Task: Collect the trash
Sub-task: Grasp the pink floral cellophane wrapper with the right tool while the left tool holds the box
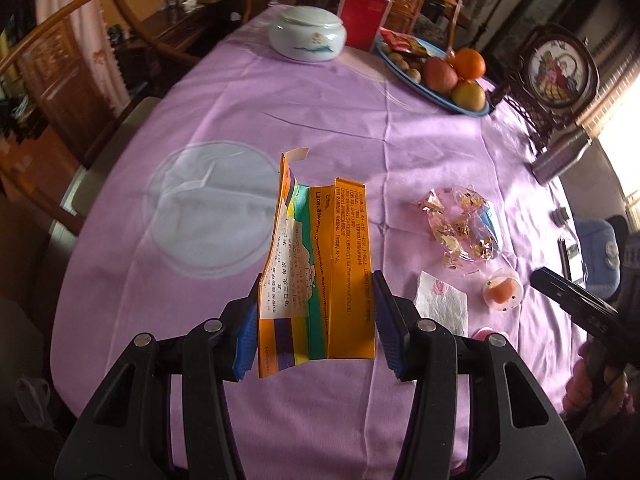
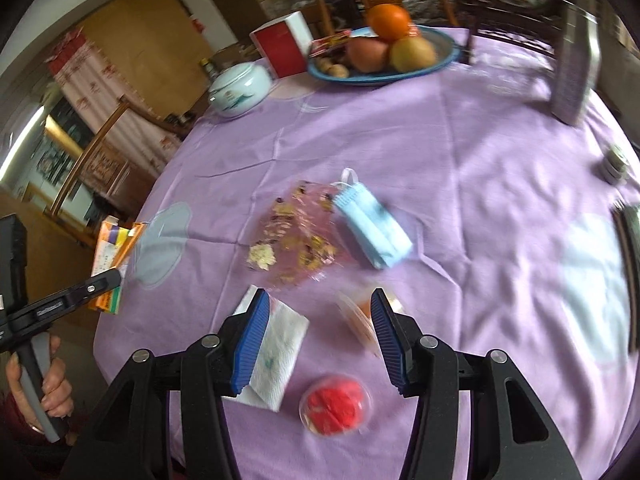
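My left gripper (image 1: 316, 284) is shut on a torn orange medicine carton (image 1: 348, 240) and holds it above the purple tablecloth; the right wrist view shows the same carton (image 2: 106, 248) at the table's left edge. My right gripper (image 2: 320, 296) hangs open over the table with nothing between its pads. Under it lie a folded white tissue (image 2: 276, 348), a clear cup of orange jelly (image 2: 358, 312) and a cup of red jelly (image 2: 336, 404). Beyond them are a crumpled clear wrapper (image 2: 300, 236) and a blue face mask (image 2: 372, 232).
At the far side stand a blue fruit plate (image 2: 444, 56), a pale ceramic jar (image 1: 306, 32) and a red box (image 1: 362, 16). A dark patterned box (image 2: 572, 76) stands at the right. Wooden chairs (image 1: 60, 64) ring the table.
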Demonstrator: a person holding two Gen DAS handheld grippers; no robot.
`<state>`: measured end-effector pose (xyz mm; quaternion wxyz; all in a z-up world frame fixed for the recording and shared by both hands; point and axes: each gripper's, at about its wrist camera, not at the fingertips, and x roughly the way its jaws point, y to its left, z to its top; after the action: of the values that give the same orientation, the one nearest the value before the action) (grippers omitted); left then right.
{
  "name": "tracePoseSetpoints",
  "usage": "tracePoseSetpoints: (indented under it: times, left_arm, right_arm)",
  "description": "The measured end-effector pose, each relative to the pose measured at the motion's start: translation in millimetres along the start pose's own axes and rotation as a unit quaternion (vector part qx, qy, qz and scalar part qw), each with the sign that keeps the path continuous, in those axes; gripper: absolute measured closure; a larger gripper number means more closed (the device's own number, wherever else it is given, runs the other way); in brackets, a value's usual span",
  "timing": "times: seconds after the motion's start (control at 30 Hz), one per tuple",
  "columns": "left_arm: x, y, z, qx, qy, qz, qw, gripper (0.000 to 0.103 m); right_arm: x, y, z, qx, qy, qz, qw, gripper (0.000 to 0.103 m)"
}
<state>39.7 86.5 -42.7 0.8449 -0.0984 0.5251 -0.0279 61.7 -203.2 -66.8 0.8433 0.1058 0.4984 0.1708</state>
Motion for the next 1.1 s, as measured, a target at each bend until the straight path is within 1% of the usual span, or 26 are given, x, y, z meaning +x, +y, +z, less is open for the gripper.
tracePoseSetpoints:
  times: [0.1, 0.23, 0.37, 0.4, 0.43, 0.5, 0.53, 0.57, 0.67, 0.8, 0.87, 0.9, 0.93, 1.03, 1.07, 1.1]
  left_arm:
    - [-12.2, 8.1, -7.6, -0.020, -0.005, 0.012, 0.9997, 0.053]
    - [-28.9, 22.2, -20.0, -0.049, -0.014, 0.037, 0.9980, 0.053]
    - [-41.8, 33.2, -34.6, -0.073, -0.017, 0.057, 0.9955, 0.053]
    - [-45.7, 36.6, -39.3, -0.080, -0.018, 0.063, 0.9946, 0.053]
    - [-48.2, 38.6, -42.1, -0.084, -0.019, 0.066, 0.9941, 0.053]
    - [-54.1, 44.5, -48.7, -0.095, -0.020, 0.072, 0.9926, 0.053]
    - [-55.9, 45.8, -50.7, -0.098, -0.021, 0.074, 0.9922, 0.053]
    - [-57.9, 48.1, -52.6, -0.102, -0.023, 0.075, 0.9917, 0.053]
    - [-61.5, 50.7, -53.5, -0.109, -0.030, 0.070, 0.9911, 0.053]
    - [-61.2, 44.9, -46.4, -0.099, -0.041, 0.055, 0.9927, 0.053]
    - [-58.6, 42.0, -42.8, -0.093, -0.042, 0.047, 0.9937, 0.053]
    - [-57.1, 40.2, -40.9, -0.090, -0.042, 0.043, 0.9941, 0.053]
    - [-56.5, 38.6, -39.6, -0.087, -0.042, 0.039, 0.9945, 0.053]
    - [-58.9, 36.2, -39.2, -0.080, -0.046, 0.039, 0.9950, 0.053]
    - [-61.0, 36.6, -40.2, -0.078, -0.047, 0.043, 0.9949, 0.053]
    - [-63.8, 38.2, -41.7, -0.079, -0.049, 0.047, 0.9946, 0.053]
  right_arm:
    - [15.5, 5.8, 10.1, -0.022, 0.006, -0.002, 1.000, 0.051]
    - [38.5, 10.8, 19.9, -0.049, 0.017, -0.008, 0.999, 0.051]
    - [59.0, 7.9, 22.8, -0.052, 0.035, -0.010, 0.998, 0.051]
    - [63.3, 6.8, 23.0, -0.051, 0.039, -0.010, 0.998, 0.054]
    - [68.3, 6.4, 23.2, -0.051, 0.045, -0.011, 0.998, 0.059]
    - [74.3, 6.6, 24.3, -0.049, 0.054, -0.005, 0.997, 0.095]
    - [74.6, 7.0, 23.8, -0.046, 0.055, 0.002, 0.997, 0.100]
    - [71.6, 7.6, 23.1, -0.042, 0.050, 0.007, 0.998, 0.102]
    - [51.2, 12.8, 20.9, -0.042, 0.025, 0.015, 0.999, 0.102]
    - [22.9, 20.4, 17.9, -0.056, 0.001, 0.023, 0.998, 0.102]
    - [17.5, 23.0, 16.3, -0.062, 0.006, 0.029, 0.998, 0.102]
    - [18.1, 23.4, 15.5, -0.060, 0.011, 0.032, 0.998, 0.099]
    - [19.3, 23.0, 15.5, -0.057, 0.013, 0.032, 0.998, 0.099]
    - [29.3, 23.8, 18.1, -0.055, 0.017, 0.028, 0.998, 0.097]
    - [34.7, 24.8, 20.5, -0.055, 0.016, 0.022, 0.998, 0.092]
    - [38.8, 25.7, 22.5, -0.056, 0.015, 0.017, 0.998, 0.079]
